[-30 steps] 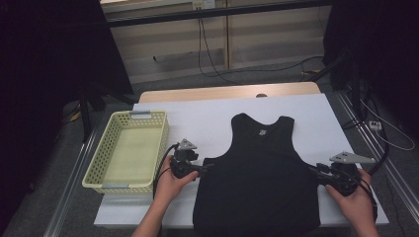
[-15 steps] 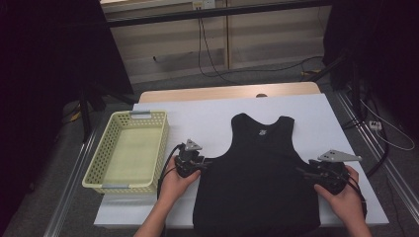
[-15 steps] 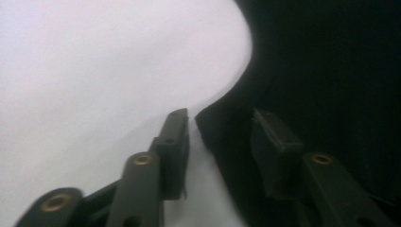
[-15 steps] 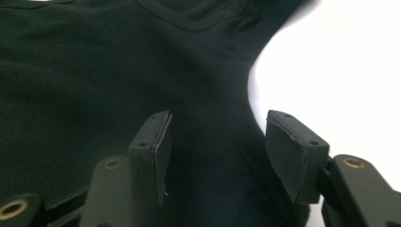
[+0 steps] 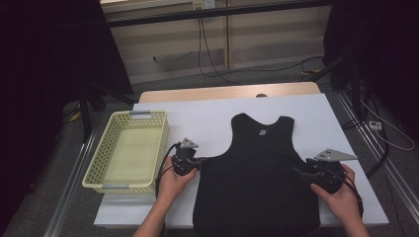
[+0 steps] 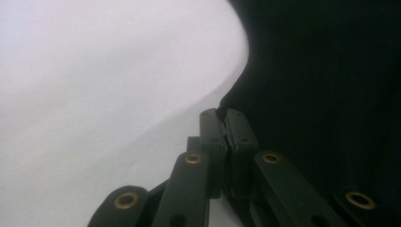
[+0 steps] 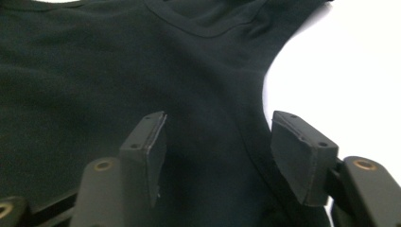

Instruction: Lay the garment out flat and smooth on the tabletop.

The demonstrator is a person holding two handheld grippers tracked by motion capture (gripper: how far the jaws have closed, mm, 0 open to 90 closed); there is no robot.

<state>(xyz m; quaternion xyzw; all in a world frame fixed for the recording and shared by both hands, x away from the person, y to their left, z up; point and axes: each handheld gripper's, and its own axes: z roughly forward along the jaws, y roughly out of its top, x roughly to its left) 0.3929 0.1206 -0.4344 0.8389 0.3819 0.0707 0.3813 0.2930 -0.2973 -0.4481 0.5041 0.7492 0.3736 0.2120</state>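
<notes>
While a black sleeveless top (image 5: 259,177) is spread flat on the white desk (image 5: 207,116), its two side edges are met by the claws. The left claw (image 5: 200,161) is seen at the garment's left edge, just under the armhole curve; in the left gripper view its jaws are pressed together on the rim of the black fabric (image 6: 331,94), with white desk surface lying to the left of them. The right claw (image 5: 301,173) is held at the opposite edge, its jaws set wide apart and gripping nothing; in the right gripper view one jaw is seen over the dark cloth (image 7: 118,71) and the other beyond the fabric's side seam, by the bare desk. Whether those jaws touch the cloth cannot be told. A pale yellow basket (image 5: 99,173) is placed on the desk just to the outer side of the left claw, well apart from the right one.
</notes>
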